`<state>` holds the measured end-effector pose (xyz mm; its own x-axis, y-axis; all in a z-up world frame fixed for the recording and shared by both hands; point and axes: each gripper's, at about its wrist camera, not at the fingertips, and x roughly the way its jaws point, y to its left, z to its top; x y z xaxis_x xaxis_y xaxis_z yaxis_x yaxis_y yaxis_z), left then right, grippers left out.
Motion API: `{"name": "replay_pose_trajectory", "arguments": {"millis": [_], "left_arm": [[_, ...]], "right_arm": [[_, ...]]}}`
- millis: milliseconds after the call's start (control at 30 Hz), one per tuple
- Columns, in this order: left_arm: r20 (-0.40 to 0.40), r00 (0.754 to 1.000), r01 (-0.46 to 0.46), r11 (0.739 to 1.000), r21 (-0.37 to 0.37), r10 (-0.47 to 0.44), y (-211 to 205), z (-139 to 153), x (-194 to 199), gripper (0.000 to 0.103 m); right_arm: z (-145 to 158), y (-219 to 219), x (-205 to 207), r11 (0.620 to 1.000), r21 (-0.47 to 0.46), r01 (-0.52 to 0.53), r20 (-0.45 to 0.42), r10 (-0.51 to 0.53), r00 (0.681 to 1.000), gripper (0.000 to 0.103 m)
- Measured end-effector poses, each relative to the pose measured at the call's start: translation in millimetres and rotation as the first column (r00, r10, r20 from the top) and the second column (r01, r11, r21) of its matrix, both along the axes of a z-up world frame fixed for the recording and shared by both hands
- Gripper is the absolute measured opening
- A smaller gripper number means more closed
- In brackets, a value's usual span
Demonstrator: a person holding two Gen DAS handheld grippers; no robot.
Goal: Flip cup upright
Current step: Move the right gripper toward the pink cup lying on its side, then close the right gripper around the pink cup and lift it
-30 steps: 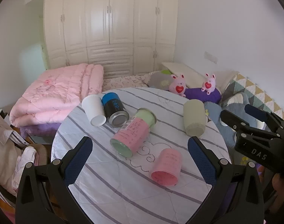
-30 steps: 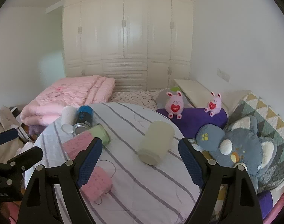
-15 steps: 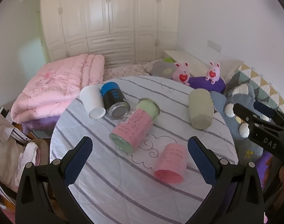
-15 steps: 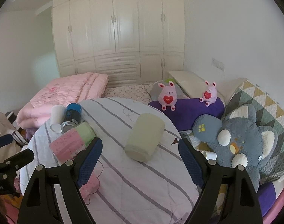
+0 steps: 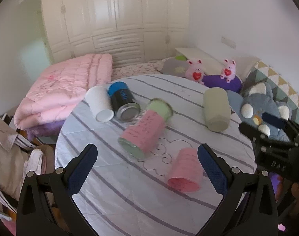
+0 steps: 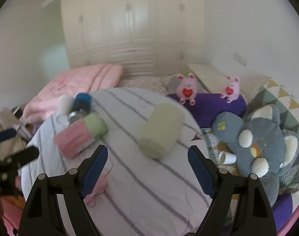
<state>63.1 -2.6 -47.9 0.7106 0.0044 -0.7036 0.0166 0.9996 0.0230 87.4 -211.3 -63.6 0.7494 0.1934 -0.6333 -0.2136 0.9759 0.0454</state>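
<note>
Both grippers hover with jaws wide, gripping nothing: left gripper [image 5: 147, 161] over the near edge of the striped round surface [image 5: 110, 196], right gripper [image 6: 147, 163] just short of the pale green cup [image 6: 159, 129]. That cup lies on its side at the surface's right part, well apart from the pink cup [image 5: 185, 172] and pink-green cup [image 5: 145, 129]. Farther back lie a white cup [image 5: 99, 103] and a blue-black can [image 5: 123, 102], side by side.

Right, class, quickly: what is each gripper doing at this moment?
Left gripper: open, holding nothing, above the striped table.
Right gripper: open, holding nothing, facing the pale green cup lying on its side.
</note>
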Motion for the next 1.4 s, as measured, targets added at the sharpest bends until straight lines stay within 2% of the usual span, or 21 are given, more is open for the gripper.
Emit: {"name": "replay_pose_trajectory", "arguments": {"millis": [133, 233, 367, 467, 600, 867, 1033, 1167, 1267, 1400], "left_arm": [[-0.003, 1.000, -0.019, 1.000, -0.013, 0.019, 10, -1, -1, 0.103], [-0.003, 1.000, -0.022, 1.000, -0.020, 0.022, 14, -2, -2, 0.103], [-0.001, 1.000, -0.016, 1.000, -0.024, 0.016, 19, -2, -4, 0.103], [0.009, 1.000, -0.010, 1.000, -0.028, 0.010, 24, -2, -7, 0.103], [0.035, 0.999, 0.004, 1.000, -0.029, -0.003, 34, -2, -11, 0.103], [0.036, 0.999, 0.043, 0.997, -0.059, -0.041, 63, -9, -15, 0.103], [0.040, 0.996, 0.078, 0.994, -0.075, -0.075, 78, -12, -18, 0.103], [0.039, 0.994, 0.107, 0.992, -0.072, -0.104, 83, -16, -17, 0.103], [0.039, 0.992, 0.120, 0.991, -0.063, -0.117, 86, -19, -17, 0.103], [0.031, 0.990, 0.141, 0.987, -0.079, -0.139, 88, -23, -15, 0.103]], "right_arm": [[-9, 11, 4, 0.998, 0.022, -0.062, -0.076, 0.064, 0.995, 0.085], [-16, 16, 11, 0.990, 0.113, -0.080, -0.170, 0.099, 0.981, 0.085], [-26, 16, 19, 0.974, 0.222, -0.043, -0.263, 0.102, 0.959, 0.085], [-40, 14, 23, 0.954, 0.297, 0.036, -0.356, 0.076, 0.931, 0.085], [-52, 18, 17, 0.928, 0.360, 0.097, -0.420, 0.069, 0.905, 0.085], [-60, 50, 2, 0.922, 0.351, 0.161, -0.401, -0.007, 0.916, 0.085], [-68, 60, -6, 0.895, 0.381, 0.231, -0.385, -0.073, 0.920, 0.085], [-80, 68, -4, 0.886, 0.367, 0.283, -0.400, -0.124, 0.908, 0.085], [-90, 73, 0, 0.871, 0.390, 0.297, -0.424, -0.117, 0.898, 0.085], [-95, 79, 8, 0.884, 0.365, 0.292, -0.428, -0.119, 0.896, 0.084]]}}
